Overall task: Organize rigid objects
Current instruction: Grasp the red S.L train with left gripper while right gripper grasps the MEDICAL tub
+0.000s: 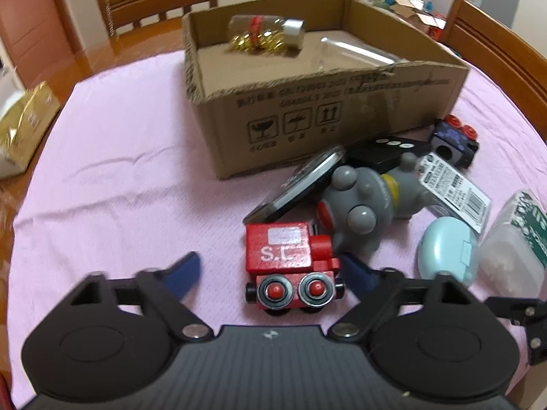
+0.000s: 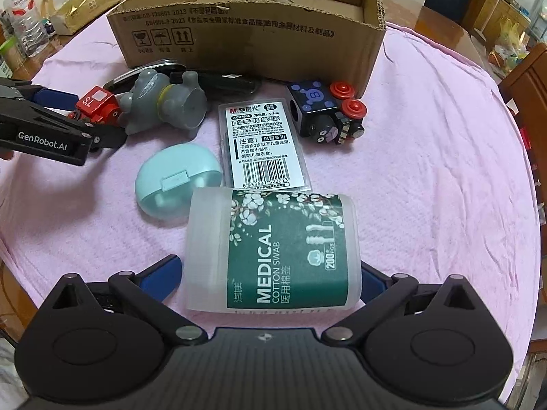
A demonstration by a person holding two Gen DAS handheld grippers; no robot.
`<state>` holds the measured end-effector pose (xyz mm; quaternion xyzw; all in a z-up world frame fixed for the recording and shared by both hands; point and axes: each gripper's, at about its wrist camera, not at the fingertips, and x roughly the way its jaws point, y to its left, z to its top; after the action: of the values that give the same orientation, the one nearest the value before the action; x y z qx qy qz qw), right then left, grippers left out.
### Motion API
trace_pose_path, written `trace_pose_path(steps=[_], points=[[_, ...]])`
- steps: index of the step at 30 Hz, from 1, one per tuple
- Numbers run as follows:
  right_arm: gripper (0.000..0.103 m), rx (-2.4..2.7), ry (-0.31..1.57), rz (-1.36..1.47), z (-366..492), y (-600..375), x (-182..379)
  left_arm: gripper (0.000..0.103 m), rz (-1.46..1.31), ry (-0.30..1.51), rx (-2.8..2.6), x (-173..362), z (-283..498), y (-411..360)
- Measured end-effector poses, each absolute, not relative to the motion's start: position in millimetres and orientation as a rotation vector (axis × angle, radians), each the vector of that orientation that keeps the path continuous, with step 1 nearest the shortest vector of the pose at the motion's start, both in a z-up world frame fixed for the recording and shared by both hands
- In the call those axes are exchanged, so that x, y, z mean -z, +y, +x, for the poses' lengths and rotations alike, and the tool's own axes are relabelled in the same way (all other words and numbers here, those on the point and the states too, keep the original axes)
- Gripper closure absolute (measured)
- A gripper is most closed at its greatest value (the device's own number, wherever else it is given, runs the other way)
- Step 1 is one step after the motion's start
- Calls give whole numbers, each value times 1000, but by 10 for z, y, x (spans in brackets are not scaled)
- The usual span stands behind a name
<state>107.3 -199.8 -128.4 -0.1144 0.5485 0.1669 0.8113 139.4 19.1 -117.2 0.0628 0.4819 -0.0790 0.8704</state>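
Straddling the red toy train with my left tongs, blue fingers spread wide: one fingertip sits well off its left side, the other is right beside its right side, though I cannot tell whether it touches. The train lies near me on the pink tablecloth, two round red wheels facing me.

My right tongs are spread too, one blue finger on each side of the medical cotton swab tub, which lies on its side between them; contact I cannot tell.

Moving outward: just beyond the red train, one grey elephant figure lies toppled, leaning against one dark round-edged object I can't identify. One mint oval case lies to the left of the tub, one flat packet with a barcode just beyond the tub, and farther right one black toy train with two red wheels up top. So, two toy trains in all, well apart.

Far side of the table: one open cardboard box, and inside it one clear bottle with a silver cap, gold bits showing through it, beside a clear plastic piece.

At the far left, off the cloth, one gold foil bag and a water bottle. Two wooden chairs stand behind the table.
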Motion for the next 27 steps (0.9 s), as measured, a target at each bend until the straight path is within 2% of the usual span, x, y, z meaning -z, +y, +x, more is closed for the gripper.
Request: trace_pose_path(steps=[3, 7, 10, 19, 22, 24, 27], points=[[0, -352, 1162, -238, 1057, -2005, 1286, 38, 160, 1012, 193, 1123, 1390, 147], [0, -347, 1153, -234, 1038, -2017, 1284, 39, 172, 1010, 206, 1076, 1360, 97], [0, -342, 1150, -230, 1033, -2021, 1290, 48, 160, 1025, 198, 1095, 1377, 88], [0, -278, 1159, -258, 1108, -1957, 1185, 49, 129, 1044, 178, 1084, 1380, 130], [4, -275, 1158, -255, 1166, -1935, 1152, 49, 128, 1042, 174, 1070, 1386, 124], [12, -272, 1168, -266, 1208, -1906, 1149, 49, 129, 1042, 171, 1066, 1391, 121], [15, -277, 1170, -269, 1228, -1876, 1140, 49, 132, 1040, 176, 1055, 1388, 115]])
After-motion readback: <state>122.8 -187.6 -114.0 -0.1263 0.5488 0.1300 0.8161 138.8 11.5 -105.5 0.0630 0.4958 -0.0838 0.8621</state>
